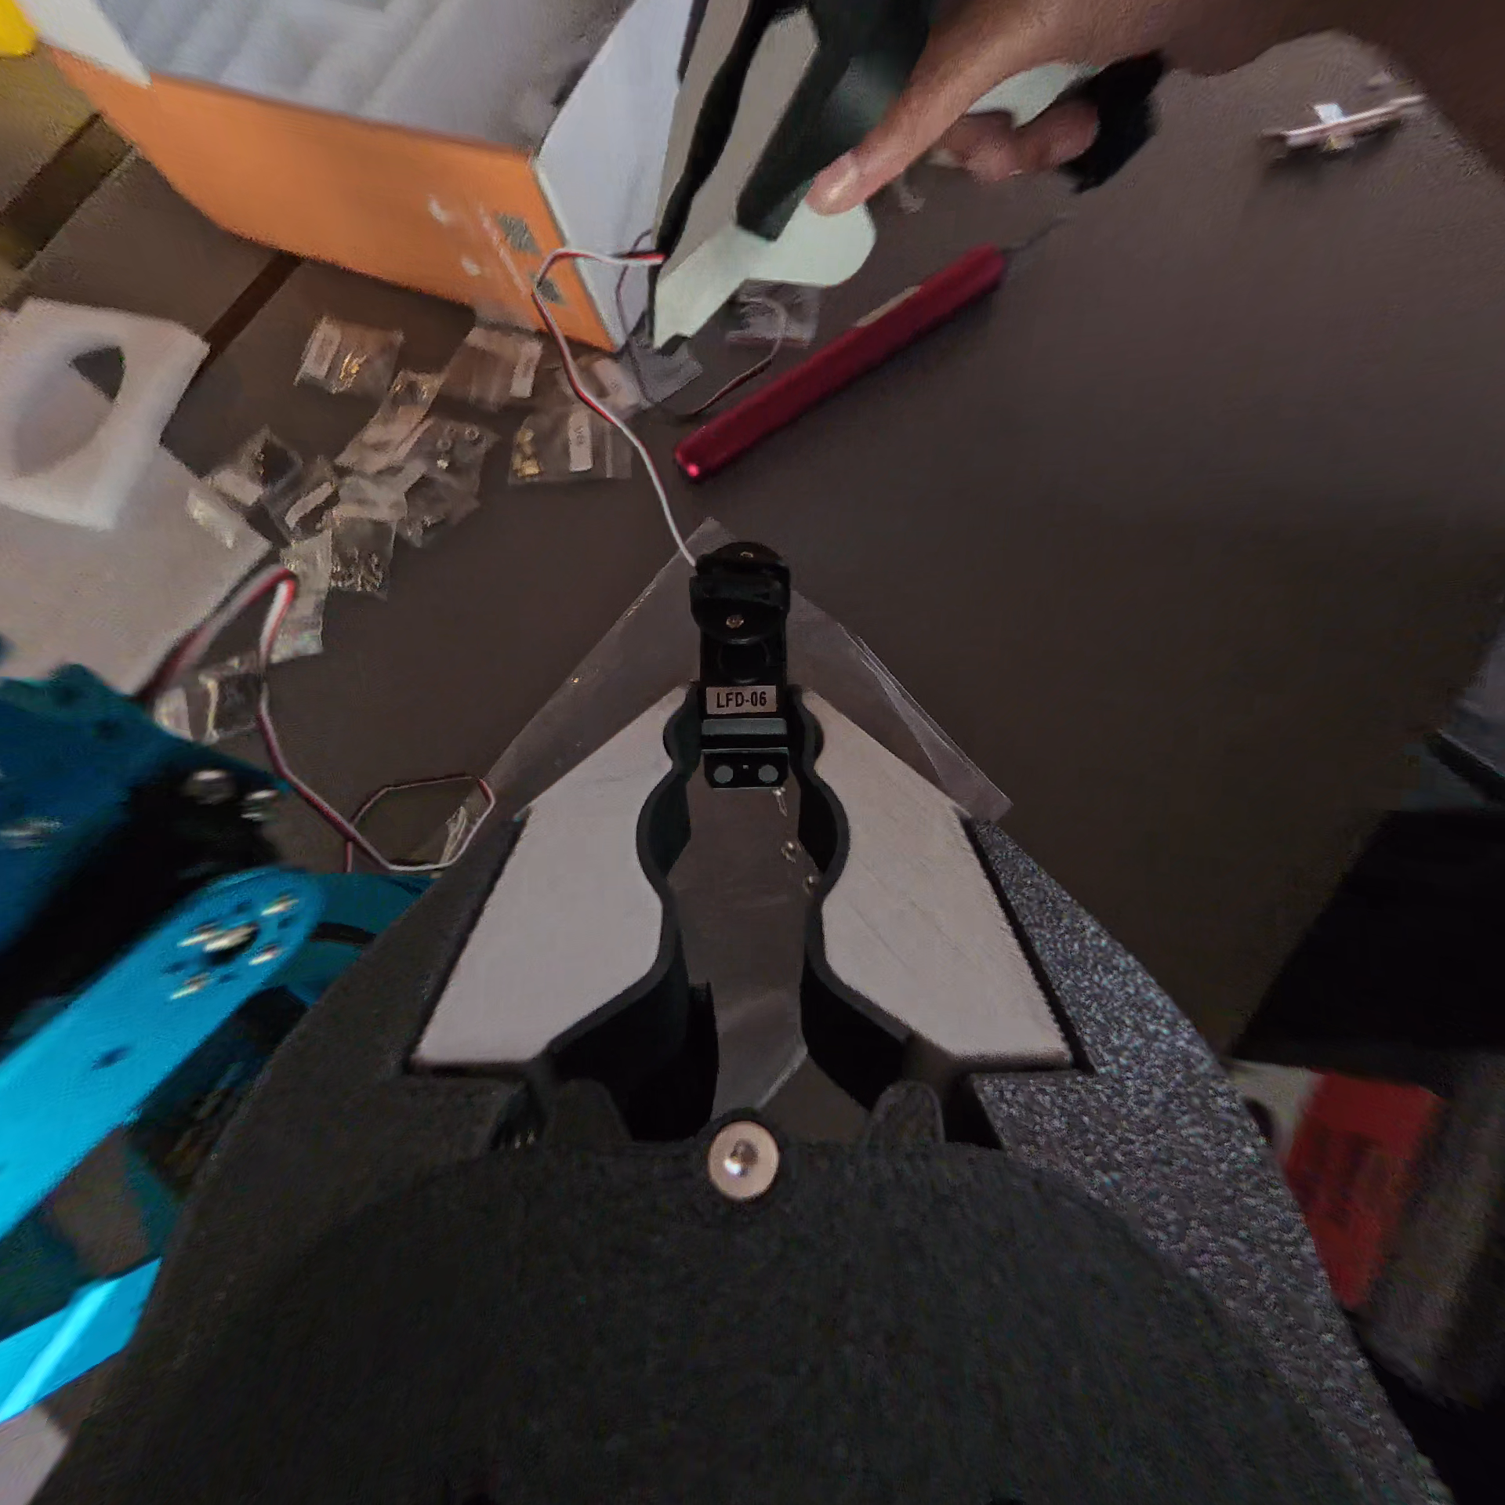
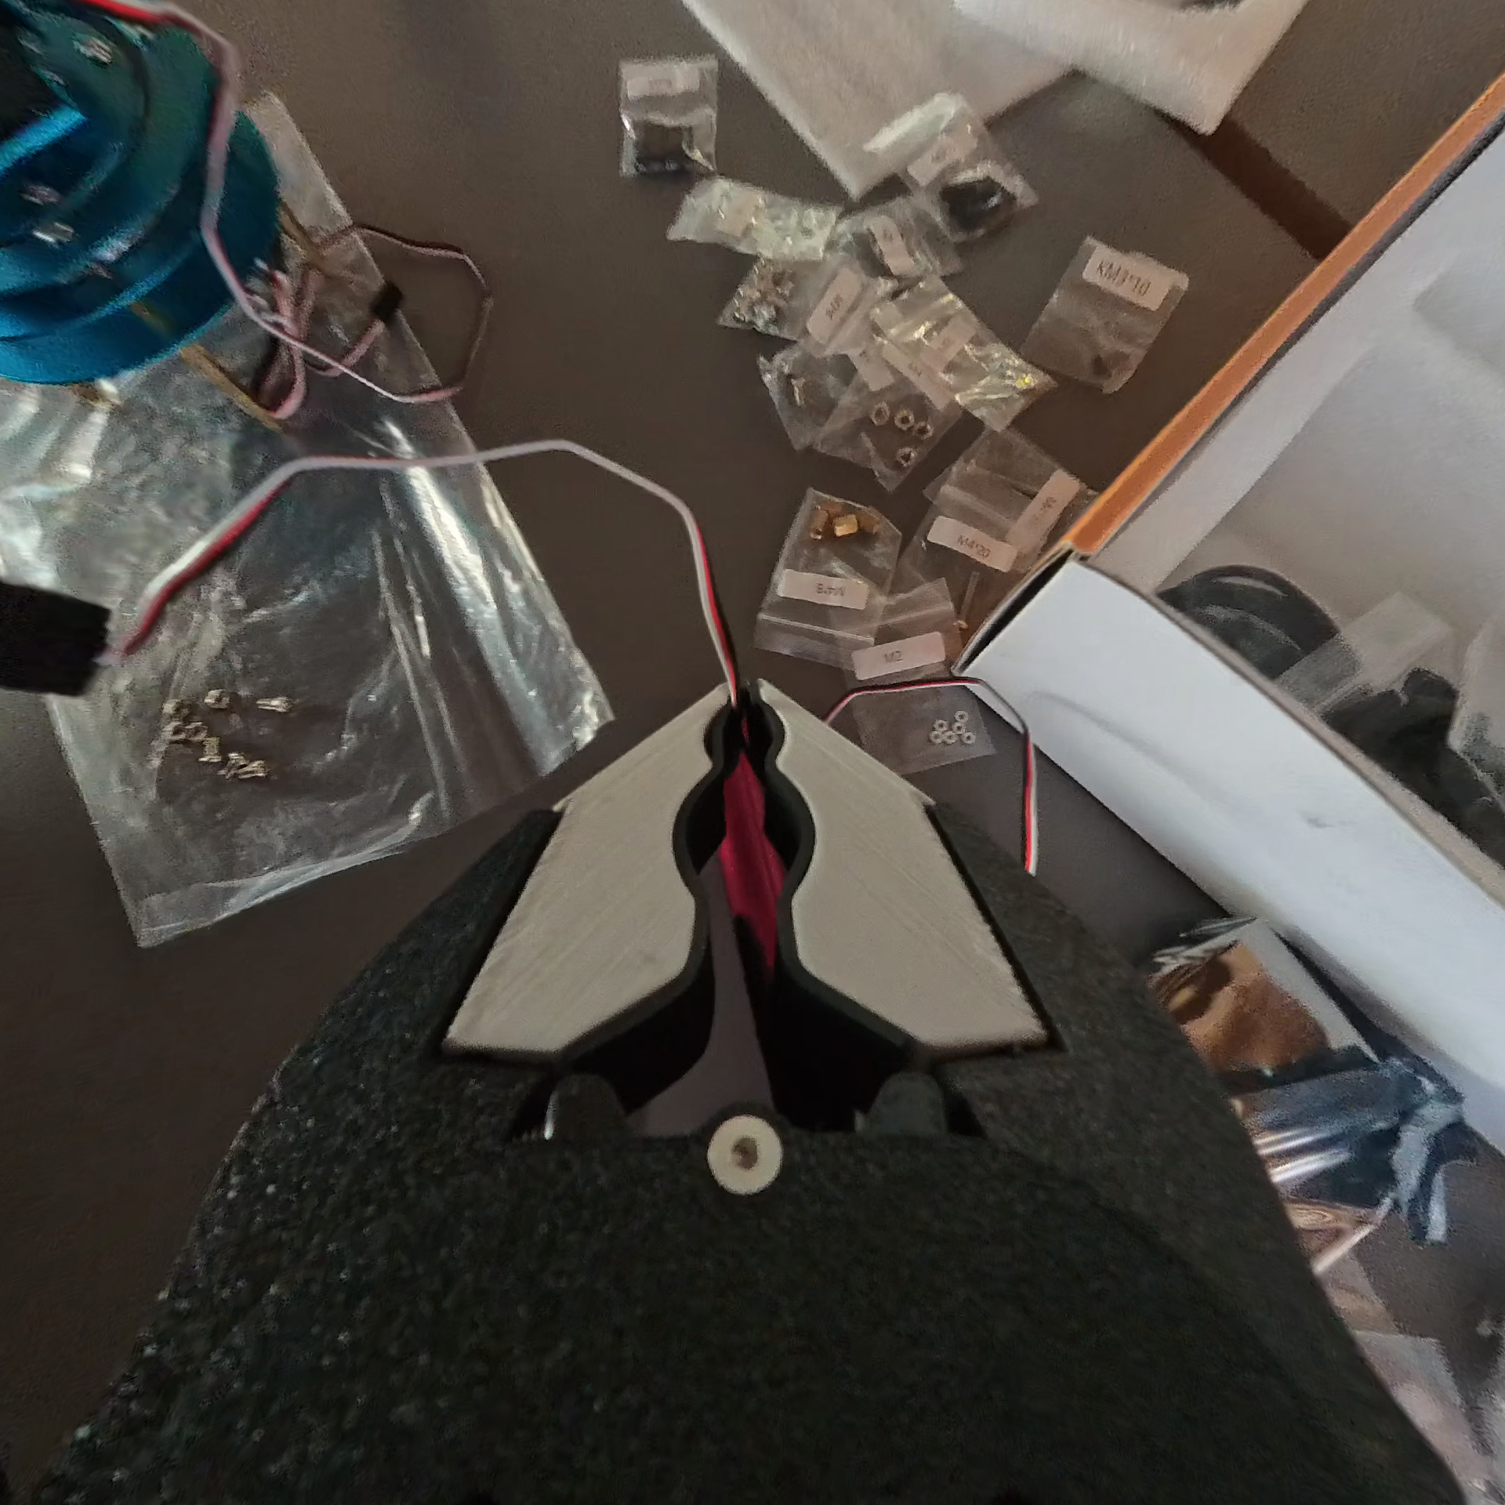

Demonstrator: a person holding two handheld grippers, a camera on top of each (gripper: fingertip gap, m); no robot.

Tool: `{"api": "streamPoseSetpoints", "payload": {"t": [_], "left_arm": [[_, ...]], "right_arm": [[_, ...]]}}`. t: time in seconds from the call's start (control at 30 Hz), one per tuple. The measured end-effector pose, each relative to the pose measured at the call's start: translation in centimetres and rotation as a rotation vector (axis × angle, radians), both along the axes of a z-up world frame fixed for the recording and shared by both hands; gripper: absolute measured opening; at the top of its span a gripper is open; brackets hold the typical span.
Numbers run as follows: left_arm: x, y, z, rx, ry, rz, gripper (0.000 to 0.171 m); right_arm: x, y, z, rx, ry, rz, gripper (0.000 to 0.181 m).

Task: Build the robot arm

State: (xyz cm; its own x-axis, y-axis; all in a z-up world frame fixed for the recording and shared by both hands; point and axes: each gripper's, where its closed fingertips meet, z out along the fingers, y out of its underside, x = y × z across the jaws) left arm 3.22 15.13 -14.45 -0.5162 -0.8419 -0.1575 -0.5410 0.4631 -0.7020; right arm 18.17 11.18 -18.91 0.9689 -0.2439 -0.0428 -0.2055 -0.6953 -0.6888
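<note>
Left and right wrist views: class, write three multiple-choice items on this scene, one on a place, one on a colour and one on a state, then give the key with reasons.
1. Where is the striped wire pinched?
A. Under the box
B. Between the tips of the right hand-held gripper
C. Inside a plastic bag

2. What colour is the outer wall of the open box?
A. Green
B. White
C. Orange

3. What state is the left hand-held gripper in?
A. Shut on the black servo
B. Wide open and empty
C. Shut on a bag of screws

Key: 1 B, the striped wire enters the tips of the right hand-held gripper. 2 C, the box has an orange wall. 3 A, the left hand-held gripper clamps the black servo on both sides.
</note>
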Motion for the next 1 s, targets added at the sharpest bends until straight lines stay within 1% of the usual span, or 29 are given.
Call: {"api": "streamPoseSetpoints", "payload": {"t": [0.07,0.13,0.17,0.23,0.3,0.4,0.47,0.5,0.57,0.6,0.67,0.7,0.73,0.8,0.83,0.87,0.9,0.93,1.0], "left_arm": [[1.9,0.6,-2.3,0.029,-0.025,0.083,0.020],[3.8,1.5,-4.6,0.075,-0.033,0.128,0.020],[4.5,1.9,-5.5,0.071,-0.023,0.144,0.020],[5.4,2.3,-7.1,0.006,0.006,0.170,0.020],[5.7,2.4,-8.0,-0.040,0.010,0.193,0.020],[5.7,2.3,-8.1,-0.072,-0.013,0.201,0.019],[5.5,2.3,-8.1,-0.081,-0.023,0.195,0.020],[5.4,2.4,-8.2,-0.083,-0.027,0.200,0.022],[4.9,2.6,-8.4,-0.078,-0.034,0.205,0.044],[4.4,2.7,-8.1,-0.081,-0.053,0.209,0.051],[2.6,2.5,-6.9,-0.094,-0.089,0.197,0.063],[1.3,2.6,-5.7,-0.091,-0.112,0.188,0.069],[-0.2,2.5,-3.9,-0.100,-0.142,0.161,0.070],[-3.2,3.3,1.2,-0.132,-0.243,0.124,0.064],[-4.3,4.4,4.2,-0.144,-0.303,0.107,0.064],[-5.2,6.2,7.0,-0.141,-0.354,0.098,0.068],[-5.7,8.3,9.1,-0.132,-0.385,0.089,0.077],[-5.9,10.5,10.2,-0.119,-0.377,0.079,0.088],[-5.1,15.5,10.9,-0.069,-0.384,0.113,0.096]], "right_arm": [[0.6,0.4,-1.0,-0.086,0.001,0.011,0.000],[0.9,1.0,-2.2,-0.178,0.013,0.042,0.001],[1.1,1.0,-3.0,-0.232,0.012,0.051,0.002],[1.4,0.9,-4.3,-0.323,0.021,0.075,0.004],[1.3,0.7,-4.8,-0.359,0.021,0.091,0.010],[0.7,0.5,-3.6,-0.306,0.042,0.106,0.019],[-0.2,0.2,-2.1,-0.248,0.080,0.125,0.034],[-0.9,0.0,-1.1,-0.215,0.106,0.139,0.036],[-2.1,0.3,1.4,-0.102,0.136,0.164,0.040],[-2.8,1.0,2.9,-0.022,0.140,0.177,0.042],[-4.5,2.8,6.0,0.149,0.137,0.221,0.044],[-5.5,3.9,7.6,0.240,0.131,0.248,0.047],[-6.7,5.2,9.1,0.333,0.126,0.283,0.048],[-9.8,7.8,12.0,0.513,0.131,0.373,0.048],[-11.2,9.0,12.9,0.565,0.139,0.412,0.049],[-12.2,10.1,13.6,0.599,0.141,0.439,0.049],[-12.9,11.1,14.0,0.609,0.129,0.454,0.051],[-13.0,12.1,13.9,0.599,0.103,0.447,0.052],[-12.9,13.5,13.2,0.559,0.064,0.445,0.053]]}}
